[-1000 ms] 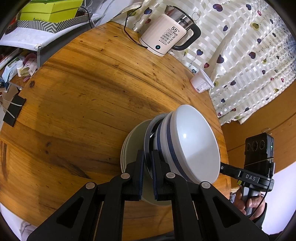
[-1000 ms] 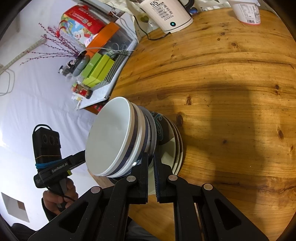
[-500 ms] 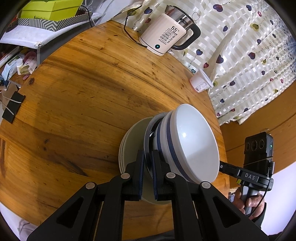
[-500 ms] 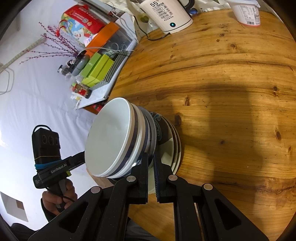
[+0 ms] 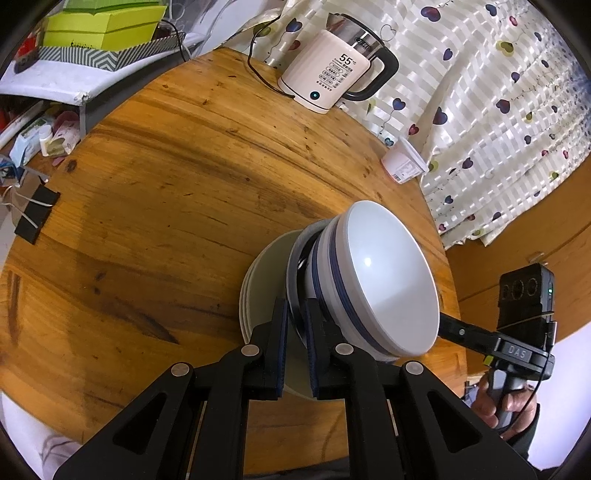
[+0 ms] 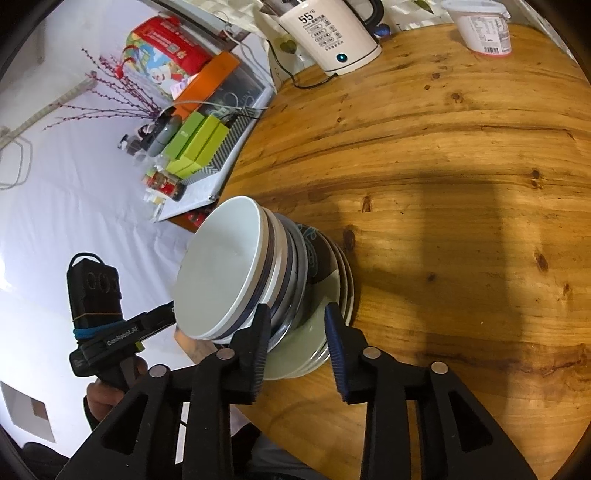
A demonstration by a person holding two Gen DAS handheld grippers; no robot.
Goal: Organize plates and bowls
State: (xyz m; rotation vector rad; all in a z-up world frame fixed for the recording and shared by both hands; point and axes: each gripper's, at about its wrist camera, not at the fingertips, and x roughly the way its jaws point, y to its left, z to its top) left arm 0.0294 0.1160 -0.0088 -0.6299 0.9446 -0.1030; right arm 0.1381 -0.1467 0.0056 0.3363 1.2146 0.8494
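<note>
Several white bowls with blue bands sit nested on a stack of pale plates near the round wooden table's front edge. My left gripper pinches the dark rim of the lowest dish in the bowl stack; its jaws are just starting to open, pads still on the rim. My right gripper is opening, its jaws wide apart. The plate edge and bowl rims lie between its fingers. Its left pad sits against the bowl rims and the right pad stands clear.
A cream electric kettle with its cord stands at the table's far edge, a white tub beside it. Green boxes and clutter fill a shelf on the left. A heart-print curtain hangs behind.
My right gripper's jaws have parted from the stack's edge, where they were shut before. The left gripper keeps its pinch, and the stack has hardly shifted.
</note>
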